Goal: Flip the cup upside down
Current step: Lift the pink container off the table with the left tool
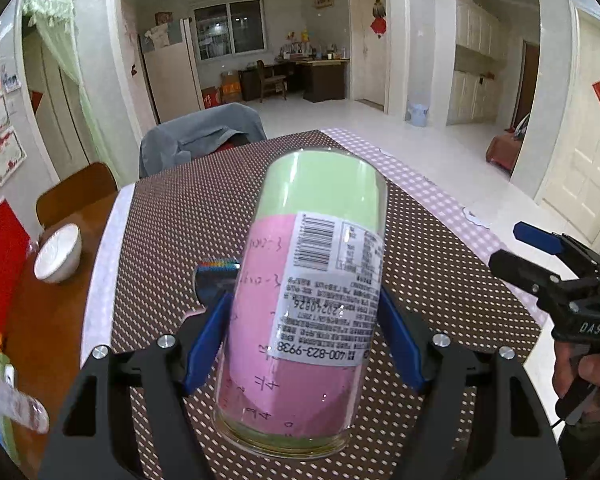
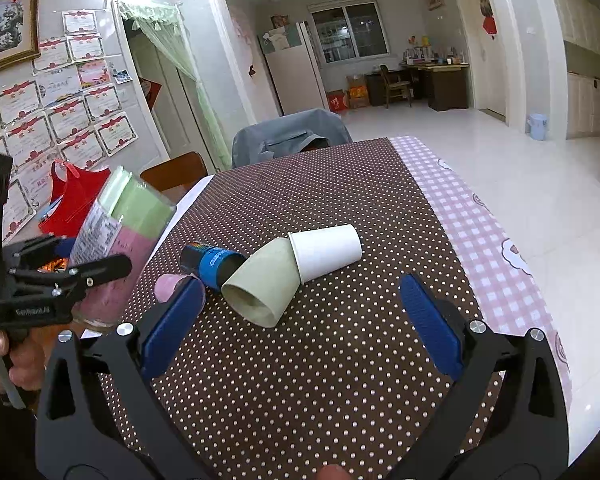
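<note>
Left gripper (image 1: 304, 336) clamps the glass cup (image 1: 304, 292) at frame center; right gripper (image 2: 300, 320) gapes wide over the table (image 2: 340, 380), lower frame.

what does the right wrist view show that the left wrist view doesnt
Only the right wrist view shows the white paper cup and the green cup lying on their sides on the dotted mat, plus the open right gripper hanging over them with nothing in it.

Only the left wrist view shows the white bowl on the wooden table at left.

Both show the glass cup with pink and green paper inside, clamped in the left gripper, the blue tube, and the grey-draped chair.
</note>
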`<move>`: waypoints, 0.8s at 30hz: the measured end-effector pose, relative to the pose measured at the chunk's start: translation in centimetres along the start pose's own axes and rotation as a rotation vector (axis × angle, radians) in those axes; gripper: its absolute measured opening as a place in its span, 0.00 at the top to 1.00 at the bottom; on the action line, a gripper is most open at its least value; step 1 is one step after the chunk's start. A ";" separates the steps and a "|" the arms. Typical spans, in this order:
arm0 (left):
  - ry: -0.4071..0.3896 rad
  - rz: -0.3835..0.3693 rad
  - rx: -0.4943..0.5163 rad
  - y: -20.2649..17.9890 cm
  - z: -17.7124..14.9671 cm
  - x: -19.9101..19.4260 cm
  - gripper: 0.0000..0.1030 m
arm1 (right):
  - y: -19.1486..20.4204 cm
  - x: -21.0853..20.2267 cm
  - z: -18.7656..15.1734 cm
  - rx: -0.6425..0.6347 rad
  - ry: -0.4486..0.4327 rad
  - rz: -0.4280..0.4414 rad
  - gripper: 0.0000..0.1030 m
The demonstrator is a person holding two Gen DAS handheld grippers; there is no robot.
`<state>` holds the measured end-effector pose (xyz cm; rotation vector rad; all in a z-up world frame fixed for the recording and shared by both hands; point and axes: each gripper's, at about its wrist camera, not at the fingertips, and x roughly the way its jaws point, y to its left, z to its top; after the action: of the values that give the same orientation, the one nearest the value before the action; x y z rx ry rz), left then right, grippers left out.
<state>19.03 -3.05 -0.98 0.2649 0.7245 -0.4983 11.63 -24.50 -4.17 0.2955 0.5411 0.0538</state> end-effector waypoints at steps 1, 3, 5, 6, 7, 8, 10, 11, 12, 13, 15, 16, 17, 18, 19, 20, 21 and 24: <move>0.002 -0.005 -0.006 -0.1 -0.2 0.1 0.30 | 0.0 -0.3 -0.2 -0.001 -0.003 -0.001 0.06; 0.007 -0.019 -0.022 -0.4 -1.2 0.1 0.30 | 0.0 -0.6 -0.6 0.001 -0.002 -0.002 0.06; 0.015 -0.034 -0.039 -0.7 -2.1 0.4 0.30 | -0.1 -0.6 -1.0 0.002 0.003 -0.004 0.06; 0.018 -0.041 -0.048 -0.8 -2.5 0.5 0.30 | -0.1 -0.7 -1.2 0.002 0.006 -0.007 0.06; 0.021 -0.047 -0.055 -0.9 -2.8 0.6 0.30 | -0.1 -0.8 -1.4 0.002 0.008 -0.008 0.06; 0.024 -0.054 -0.063 -1.0 -3.1 0.7 0.30 | -0.1 -0.9 -1.6 0.003 0.009 -0.011 0.06; 0.033 -0.067 -0.077 -1.3 -3.6 1.1 0.30 | -0.2 -1.0 -1.9 0.005 0.011 -0.014 0.06; 0.037 -0.073 -0.083 -1.4 -3.9 1.3 0.30 | -0.3 -1.1 -2.0 0.007 0.013 -0.016 0.06; 0.043 -0.079 -0.091 -1.5 -4.2 1.6 0.30 | -0.3 -1.1 -2.1 0.009 0.015 -0.017 0.06; 0.048 -0.085 -0.097 -1.6 -4.5 1.8 0.30 | -0.4 -1.1 -2.2 0.011 0.018 -0.017 0.06; 0.062 -0.099 -0.113 -1.8 -5.0 2.4 0.30 | -0.6 -1.0 -2.4 0.014 0.023 -0.020 0.06; 0.067 -0.104 -0.120 -1.8 -5.1 2.8 0.30 | -0.6 -1.0 -2.5 0.015 0.025 -0.019 0.06; 0.073 -0.108 -0.127 -1.8 -5.3 3.1 0.30 | -0.7 -1.0 -2.6 0.016 0.028 -0.020 0.06; 0.083 -0.117 -0.141 -1.8 -5.6 3.6 0.30 | -0.7 -0.9 -2.7 0.017 0.031 -0.022 0.06; 0.090 -0.123 -0.149 -1.8 -5.8 3.9 0.30 | -0.8 -0.8 -2.8 0.018 0.034 -0.022 0.06; 0.099 -0.128 -0.159 -1.8 -6.1 4.2 0.30 | -0.9 -0.7 -2.8 0.020 0.037 -0.024 0.06; 0.110 -0.128 -0.167 -1.8 -6.3 4.7 0.30 | -0.9 -0.7 -2.9 0.022 0.040 -0.024 0.06; 0.139 -0.130 -0.179 -2.0 -7.1 5.9 0.30 | -1.1 -0.4 -3.0 0.026 0.049 -0.026 0.06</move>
<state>17.73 -3.96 -10.24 0.0853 0.9204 -0.5386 9.71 -24.83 -6.77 0.3127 0.5948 0.0294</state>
